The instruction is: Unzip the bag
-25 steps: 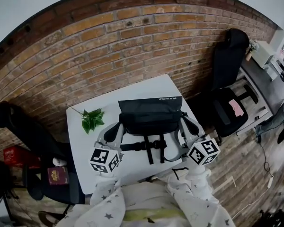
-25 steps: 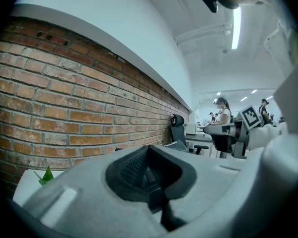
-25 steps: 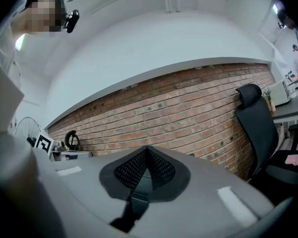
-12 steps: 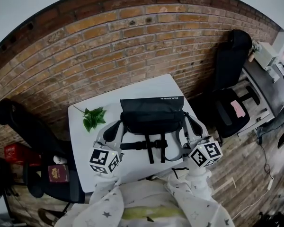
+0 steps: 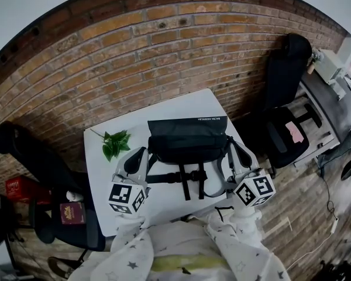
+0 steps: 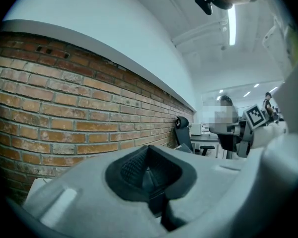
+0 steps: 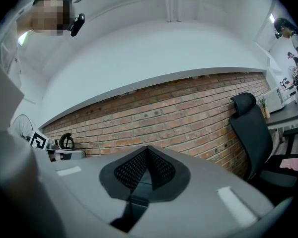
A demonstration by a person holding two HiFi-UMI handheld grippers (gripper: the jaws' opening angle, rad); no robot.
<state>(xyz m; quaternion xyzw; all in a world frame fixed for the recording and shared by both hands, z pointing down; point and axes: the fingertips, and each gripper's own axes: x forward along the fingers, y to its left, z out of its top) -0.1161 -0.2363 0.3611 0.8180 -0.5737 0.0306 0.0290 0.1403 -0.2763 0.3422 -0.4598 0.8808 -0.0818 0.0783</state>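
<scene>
A black bag lies flat on the small white table, its straps and buckles trailing toward me. My left gripper hovers by the bag's left end, jaws shut with nothing between them. At the bag's right end my right gripper is likewise shut and empty. Whether either one touches the bag is unclear. Both gripper views point upward at the brick wall and do not show the bag. The left gripper and the right gripper each show their pads pressed together.
A green leafy sprig lies on the table left of the bag. The brick wall runs just behind the table. Black office chairs stand at the right and at the left. A dark red booklet rests low on the left.
Almost nothing: both grippers stay shut at the bag's two ends, with only a slight drift of the view and the left gripper a little further left.
</scene>
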